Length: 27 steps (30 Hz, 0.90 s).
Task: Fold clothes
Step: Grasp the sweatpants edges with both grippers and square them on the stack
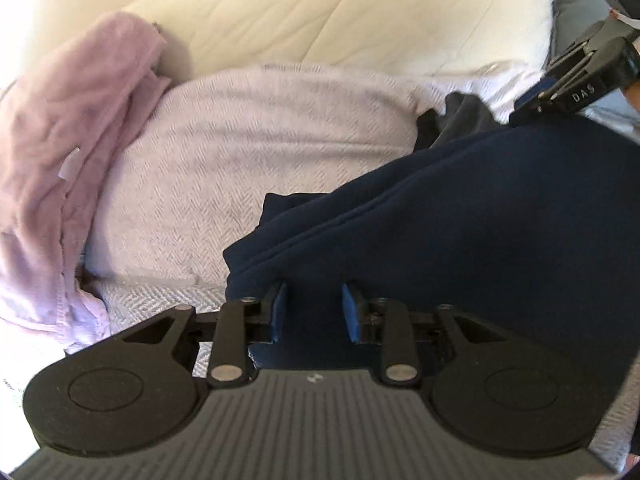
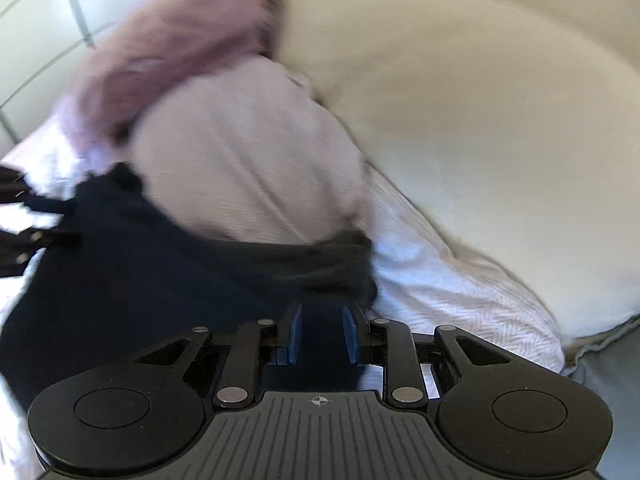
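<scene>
— Navy cloth is seen between the pads of both tongs. On the left tongs (image 1: 314, 308) the fingers stand apart with the navy garment (image 1: 460, 216) bunched between them; whether it is pinched cannot be told. The same is true of the right tongs (image 2: 322, 334), whose picture is blurred.

— Which step is judged to be in hand?

— A fold, probably: an edge of the garment is being carried over the bed (image 1: 168, 292). A level pull and a flat laying-down would be called for next.

— How is the garment described?

— Thick, soft and dark, with a stitched seam, draped over a pale lilac pillow (image 1: 260, 140). Beyond it, a mauve garment (image 1: 60, 160) is heaped to the left and a cream quilt (image 1: 340, 12) lies behind.
</scene>
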Motion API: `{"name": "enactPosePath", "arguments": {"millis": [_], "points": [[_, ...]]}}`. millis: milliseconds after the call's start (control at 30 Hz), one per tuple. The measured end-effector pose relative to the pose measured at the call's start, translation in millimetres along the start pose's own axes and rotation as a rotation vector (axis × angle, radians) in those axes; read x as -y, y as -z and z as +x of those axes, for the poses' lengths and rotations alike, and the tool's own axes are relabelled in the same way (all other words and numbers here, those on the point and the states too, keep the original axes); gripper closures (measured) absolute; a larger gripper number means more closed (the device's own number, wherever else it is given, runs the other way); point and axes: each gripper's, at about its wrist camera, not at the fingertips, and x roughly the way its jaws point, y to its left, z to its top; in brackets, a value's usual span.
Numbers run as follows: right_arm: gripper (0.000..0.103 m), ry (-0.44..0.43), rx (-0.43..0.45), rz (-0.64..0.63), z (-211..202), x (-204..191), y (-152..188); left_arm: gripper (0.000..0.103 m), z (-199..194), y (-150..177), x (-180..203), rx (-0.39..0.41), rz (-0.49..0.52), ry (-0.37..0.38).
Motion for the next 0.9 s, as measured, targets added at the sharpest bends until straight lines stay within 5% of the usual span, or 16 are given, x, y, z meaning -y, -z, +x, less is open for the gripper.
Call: {"name": "enactPosePath", "arguments": {"millis": [100, 300, 467, 667, 800, 900], "points": [[0.077, -0.030, 0.006, 0.077, 1, 20, -1, 0.074, 3, -1, -7, -0.016, -0.052, 0.013], [0.077, -0.072, 0.139, -0.032, -77, -18, 20, 0.073, 16, -5, -16, -0.058, -0.113, 0.011], [0.077, -0.121, 0.062, -0.059, -99, -50, 73, 0.071, 18, -3, -17, -0.041, -0.092, 0.019], [0.077, -0.057, 0.058, -0.010, -106, -69, 95, 0.073, -45, 18, -1, 0.007, -0.023, -0.019], [0.077, -0.040, 0.086, 0.018, -121, -87, 103, 0.073, -97, 54, 24, 0.031, -0.019, 0.048], [0.077, -0.037, 0.071, 0.038, -121, -98, 114, 0.072, -97, 81, 48, -0.033, -0.005, 0.090]]}}
